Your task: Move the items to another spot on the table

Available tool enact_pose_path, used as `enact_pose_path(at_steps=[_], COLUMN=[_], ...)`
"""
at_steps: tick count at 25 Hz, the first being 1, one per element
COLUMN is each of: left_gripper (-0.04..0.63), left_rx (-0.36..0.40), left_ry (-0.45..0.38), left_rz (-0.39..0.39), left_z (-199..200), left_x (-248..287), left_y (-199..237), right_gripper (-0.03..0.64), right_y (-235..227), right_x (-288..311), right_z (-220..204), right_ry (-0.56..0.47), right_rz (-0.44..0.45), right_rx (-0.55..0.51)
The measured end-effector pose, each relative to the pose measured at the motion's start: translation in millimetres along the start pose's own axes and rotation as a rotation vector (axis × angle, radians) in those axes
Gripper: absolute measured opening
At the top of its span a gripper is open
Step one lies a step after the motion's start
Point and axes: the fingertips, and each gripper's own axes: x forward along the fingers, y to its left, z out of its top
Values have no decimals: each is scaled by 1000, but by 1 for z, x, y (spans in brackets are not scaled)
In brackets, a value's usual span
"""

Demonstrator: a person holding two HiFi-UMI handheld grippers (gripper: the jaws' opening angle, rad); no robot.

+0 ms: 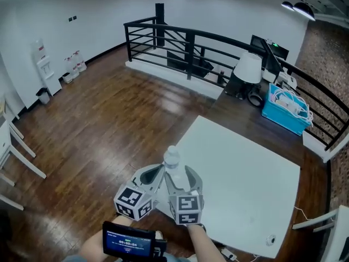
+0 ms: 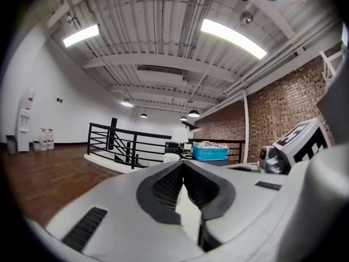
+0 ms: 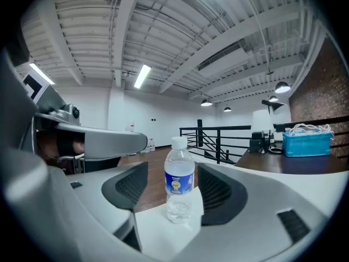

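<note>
A clear water bottle (image 1: 172,165) with a white cap and blue label stands upright at the near left corner of the white table (image 1: 245,179). My right gripper (image 1: 178,178) is open around it. In the right gripper view the bottle (image 3: 179,182) stands between the two dark pads (image 3: 218,192), with a gap on each side. My left gripper (image 1: 157,172) hovers just left of the bottle, over the table's corner. Its jaws meet at the tips (image 2: 183,165) with nothing between them. The left gripper's body (image 3: 98,141) also shows at the left of the right gripper view.
A dark desk beyond the table carries a blue basket (image 1: 286,108) of cables and a white lamp (image 1: 248,69). A black railing (image 1: 185,42) runs behind. Wooden floor lies to the left. A small round object (image 1: 271,240) sits near the table's front right corner.
</note>
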Motion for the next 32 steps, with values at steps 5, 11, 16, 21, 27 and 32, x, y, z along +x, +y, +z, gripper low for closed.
enact_pose_path(at_steps=[5, 11, 16, 21, 27, 32], left_gripper=[6, 6, 6, 6, 6, 6], left_rx=[-3, -8, -3, -1, -2, -1], left_ry=[10, 38, 58, 81, 109, 119], left_rz=[23, 11, -8, -19, -22, -25], left_z=[-7, -17, -23, -33, -43, -46], left_x=[-2, 6, 12, 19, 21, 21], left_y=[25, 45, 59, 70, 82, 85], right_gripper=[347, 397, 397, 396, 328, 290], right_y=[7, 2, -3, -12, -8, -9], right_x=[25, 54, 78, 95, 107, 109], right_z=[-19, -33, -47, -52, -50, -51], right_ry=[38, 58, 75, 47, 16, 19], right_rz=[0, -45, -64, -96, -98, -106], right_rx=[30, 55, 78, 76, 38, 30])
